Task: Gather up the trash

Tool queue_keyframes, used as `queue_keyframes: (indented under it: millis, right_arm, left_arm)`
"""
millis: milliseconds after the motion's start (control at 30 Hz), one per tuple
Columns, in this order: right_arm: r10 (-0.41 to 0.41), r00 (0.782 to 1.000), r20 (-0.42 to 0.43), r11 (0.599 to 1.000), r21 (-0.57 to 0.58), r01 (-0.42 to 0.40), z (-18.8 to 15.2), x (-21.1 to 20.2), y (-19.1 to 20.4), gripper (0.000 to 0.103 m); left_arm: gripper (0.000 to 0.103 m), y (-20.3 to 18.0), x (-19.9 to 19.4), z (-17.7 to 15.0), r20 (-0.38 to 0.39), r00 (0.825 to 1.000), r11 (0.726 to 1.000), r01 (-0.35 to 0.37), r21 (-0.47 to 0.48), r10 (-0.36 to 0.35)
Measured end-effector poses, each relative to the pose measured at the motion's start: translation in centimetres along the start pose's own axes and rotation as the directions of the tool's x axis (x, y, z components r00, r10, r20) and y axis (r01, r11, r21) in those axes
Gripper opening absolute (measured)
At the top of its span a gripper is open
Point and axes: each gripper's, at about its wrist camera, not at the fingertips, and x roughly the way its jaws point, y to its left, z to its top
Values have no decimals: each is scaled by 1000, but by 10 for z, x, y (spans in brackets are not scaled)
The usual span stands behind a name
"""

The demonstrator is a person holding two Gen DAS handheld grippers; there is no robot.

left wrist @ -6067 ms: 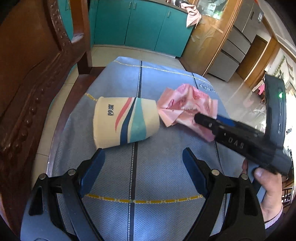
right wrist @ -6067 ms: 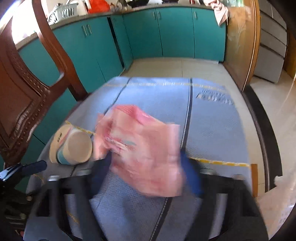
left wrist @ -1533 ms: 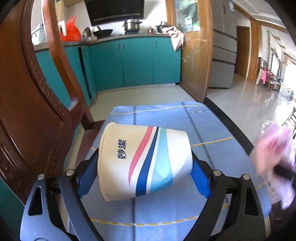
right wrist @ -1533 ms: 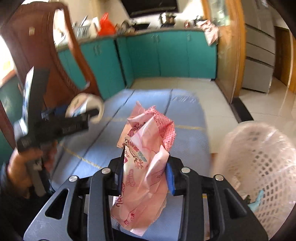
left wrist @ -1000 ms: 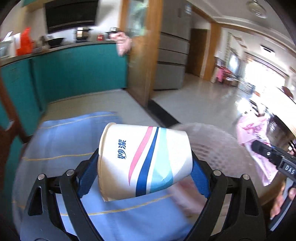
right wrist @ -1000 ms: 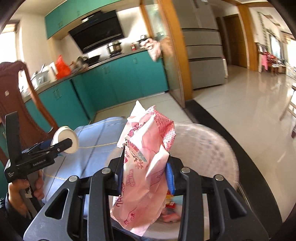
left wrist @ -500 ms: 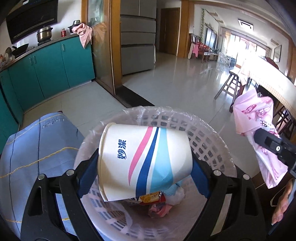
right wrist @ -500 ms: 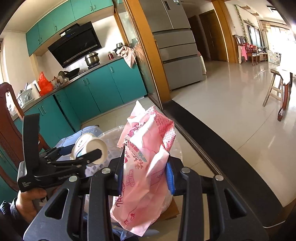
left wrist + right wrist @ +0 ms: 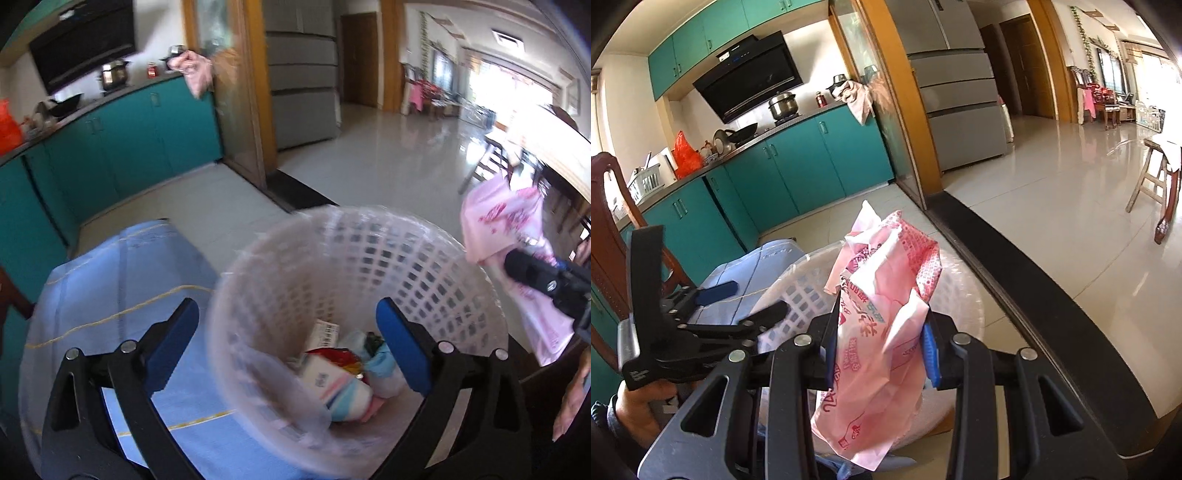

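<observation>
A white lattice trash basket (image 9: 388, 266) with a clear liner stands beside a blue-cushioned chair. My left gripper (image 9: 286, 332) is open and empty above the basket's near rim. The striped paper cup (image 9: 340, 391) lies inside the basket on other rubbish. My right gripper (image 9: 881, 332) is shut on a crumpled pink plastic bag (image 9: 882, 317) and holds it above the basket's right side (image 9: 964, 295). The pink bag also shows in the left wrist view (image 9: 506, 229), at the right. The left gripper shows in the right wrist view (image 9: 746, 302).
The blue chair cushion (image 9: 122, 280) lies left of the basket. Teal kitchen cabinets (image 9: 798, 170) run along the back. A dark door threshold (image 9: 1015, 280) crosses the tiled floor. A wooden stool (image 9: 1156, 184) stands far right.
My left gripper has opened and the paper cup has dropped into the basket. My right gripper still holds the pink bag near the basket.
</observation>
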Motion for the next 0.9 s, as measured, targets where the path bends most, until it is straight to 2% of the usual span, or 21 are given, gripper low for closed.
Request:
queue_keyframes:
  millis: [100,167,233,300,367,400,533,600,667,800,900]
  right_arm:
    - [11,996,-91,999,-38,-15,-3,24,17,41]
    - [-10,988,-155,998,-70,-1,-6,42,27,66]
    - [-63,984,-169,993,-106,46,-12,52,38,75]
    - [-90,983,-162,988,-136,68,-15,50,46,80]
    - [-109,985,-134,983,-159,87,-15,39,56,88]
    - [-118,986,-119,980,-172,97,-15,32,61,89]
    - [-123,992,29,960,-252,126,-19,-22,89,100]
    - [-109,986,127,952,-271,140,-23,-57,105,100]
    - [-98,979,177,950,-277,145,-23,-80,116,100]
    - [-50,977,205,945,-306,113,-31,-114,143,100]
    - [-21,975,223,941,-324,95,-41,-132,156,100]
  left_arm:
    - [97,18,-20,-2,25,999,998,-38,-46,39]
    - [98,28,-36,-6,42,997,996,-55,-72,58]
    - [98,38,-52,-11,59,995,992,-76,-97,82]
    - [100,47,-72,-18,77,991,987,-96,-125,106]
    - [100,54,-89,-24,91,987,982,-117,-150,131]
    - [100,56,-97,-27,94,986,980,-125,-157,141]
    - [100,65,-145,-42,127,971,967,-175,-187,200]
    - [100,66,-170,-49,153,961,960,-200,-197,231]
    - [100,65,-193,-56,171,953,956,-217,-198,251]
    - [100,61,-236,-73,202,931,941,-258,-219,303]
    - [100,61,-260,-83,213,925,936,-262,-235,313]
